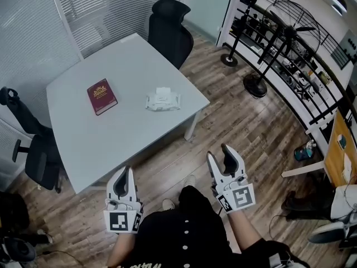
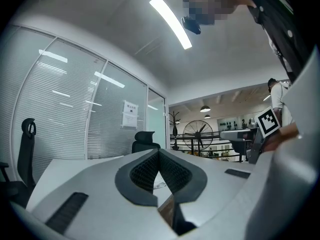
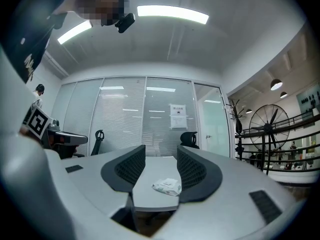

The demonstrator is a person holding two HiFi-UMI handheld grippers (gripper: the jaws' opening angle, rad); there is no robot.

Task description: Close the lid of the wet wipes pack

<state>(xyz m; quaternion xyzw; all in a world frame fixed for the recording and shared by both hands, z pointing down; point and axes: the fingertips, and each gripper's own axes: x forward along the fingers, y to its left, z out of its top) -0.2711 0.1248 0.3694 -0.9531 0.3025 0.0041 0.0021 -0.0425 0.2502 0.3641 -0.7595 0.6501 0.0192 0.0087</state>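
The wet wipes pack (image 1: pixel 163 100) lies flat on the pale grey table (image 1: pixel 89 133), toward its right side, with a white lid piece on top; at this size I cannot tell whether the lid is up. Both grippers hang short of the table's near edge, well away from the pack. My left gripper (image 1: pixel 127 171) is shut, its tips meeting (image 2: pixel 158 154) with nothing in them. My right gripper (image 1: pixel 218 151) is open and empty. In the right gripper view the pack (image 3: pixel 167 186) shows far off between the spread jaws of my right gripper (image 3: pixel 161 149).
A red book (image 1: pixel 102 96) lies on the table left of the pack. Black office chairs stand at the far side (image 1: pixel 170 29) and the left (image 1: pixel 33 155). A standing fan (image 1: pixel 279 43) and black shelving line the right. Wood floor lies below the grippers.
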